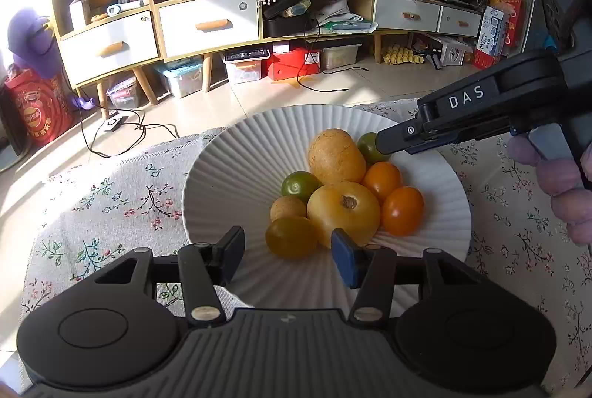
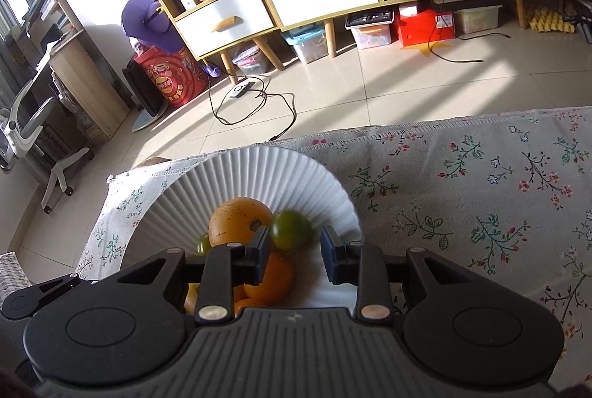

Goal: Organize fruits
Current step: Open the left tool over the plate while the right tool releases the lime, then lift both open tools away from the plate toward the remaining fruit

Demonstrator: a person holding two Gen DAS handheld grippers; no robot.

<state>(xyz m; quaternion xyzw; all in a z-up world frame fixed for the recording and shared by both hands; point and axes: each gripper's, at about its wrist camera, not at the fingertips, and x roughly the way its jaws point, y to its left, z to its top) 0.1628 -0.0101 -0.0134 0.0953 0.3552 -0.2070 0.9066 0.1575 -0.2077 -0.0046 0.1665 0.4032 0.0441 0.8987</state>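
Note:
A white ribbed plate (image 1: 236, 161) on the floral cloth holds several fruits: a big yellow fruit (image 1: 342, 207), a tan oval fruit (image 1: 335, 155), two orange tomatoes (image 1: 401, 209), a green tomato (image 1: 299, 185), a small tan round fruit (image 1: 286, 207) and an olive-yellow tomato (image 1: 290, 237). My left gripper (image 1: 288, 252) is open at the plate's near rim, its jaws either side of the olive-yellow tomato. My right gripper (image 2: 294, 259) is open and empty over the plate (image 2: 259, 172), just behind a second green tomato (image 2: 290, 229); it also shows in the left wrist view (image 1: 381, 142).
The table wears a floral cloth (image 2: 481, 183) that stretches to the right of the plate. Beyond the table's far edge lie tiled floor with black cables (image 2: 255, 102), a wooden shelf with drawers (image 1: 199, 24) and storage boxes.

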